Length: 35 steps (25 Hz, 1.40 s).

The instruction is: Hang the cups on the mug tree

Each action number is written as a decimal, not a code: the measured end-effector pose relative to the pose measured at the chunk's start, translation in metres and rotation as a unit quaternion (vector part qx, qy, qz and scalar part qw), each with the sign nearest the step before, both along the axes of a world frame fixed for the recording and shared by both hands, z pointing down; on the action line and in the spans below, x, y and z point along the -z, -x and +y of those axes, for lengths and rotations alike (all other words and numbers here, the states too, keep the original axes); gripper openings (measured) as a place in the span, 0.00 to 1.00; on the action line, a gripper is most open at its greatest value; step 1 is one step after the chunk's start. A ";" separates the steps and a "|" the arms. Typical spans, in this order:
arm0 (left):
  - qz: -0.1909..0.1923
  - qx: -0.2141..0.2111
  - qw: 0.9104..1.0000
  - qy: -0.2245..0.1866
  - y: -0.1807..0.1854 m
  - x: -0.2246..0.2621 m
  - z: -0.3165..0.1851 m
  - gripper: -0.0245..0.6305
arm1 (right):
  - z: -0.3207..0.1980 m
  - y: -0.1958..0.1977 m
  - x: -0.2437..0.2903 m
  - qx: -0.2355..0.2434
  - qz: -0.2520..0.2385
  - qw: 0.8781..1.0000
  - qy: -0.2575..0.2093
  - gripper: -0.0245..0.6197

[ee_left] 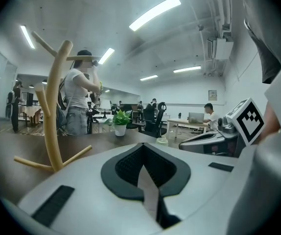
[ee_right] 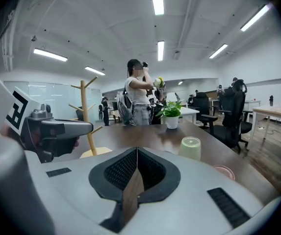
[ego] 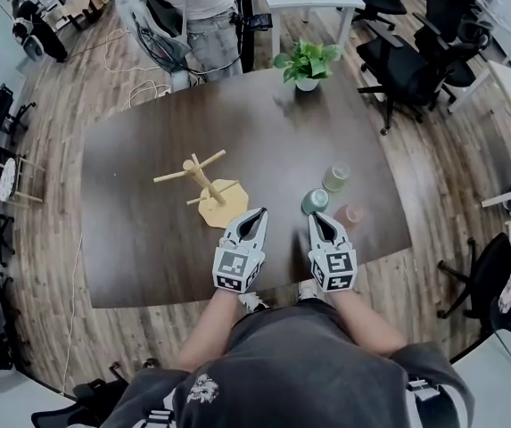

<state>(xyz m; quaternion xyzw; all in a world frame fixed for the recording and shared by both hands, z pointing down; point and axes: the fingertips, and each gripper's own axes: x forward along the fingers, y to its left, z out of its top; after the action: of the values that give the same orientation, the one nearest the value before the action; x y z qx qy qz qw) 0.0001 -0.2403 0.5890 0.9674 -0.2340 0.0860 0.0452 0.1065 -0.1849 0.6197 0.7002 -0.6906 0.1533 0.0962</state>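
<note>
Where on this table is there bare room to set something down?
Bare: left of the mug tree, and between it and the potted plant. Crowded: green cup, teal cup and pink cup by the right hand-held gripper.

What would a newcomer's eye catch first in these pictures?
The bare wooden mug tree stands near the middle of the dark table, with no cup on it. To its right stand a green cup, a teal cup and a pink cup. The left gripper and right gripper, both shut, hover at the near edge.

Head view looks steeply down; low gripper views share mug tree (ee_left: pixel 52 131) (ee_right: pixel 88 126)
</note>
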 end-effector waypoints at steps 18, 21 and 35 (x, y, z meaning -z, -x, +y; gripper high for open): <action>-0.025 -0.044 0.999 0.016 -0.025 -0.034 -0.015 0.04 | -0.014 -0.036 -0.050 -0.094 -0.003 0.994 0.051 0.54; -0.026 -0.045 0.998 0.022 -0.024 -0.038 -0.015 0.04 | -0.020 -0.042 -0.061 -0.102 -0.003 0.993 0.062 0.55; -0.033 -0.039 0.998 0.035 -0.022 -0.049 -0.020 0.04 | -0.041 -0.055 -0.088 -0.101 0.014 0.992 0.079 0.53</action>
<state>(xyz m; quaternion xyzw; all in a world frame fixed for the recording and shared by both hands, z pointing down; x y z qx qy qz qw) 0.0224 -0.2607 0.6384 0.9703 -0.1943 0.1271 0.0678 0.1616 -0.2258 0.7082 0.7584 -0.6008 0.2066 0.1456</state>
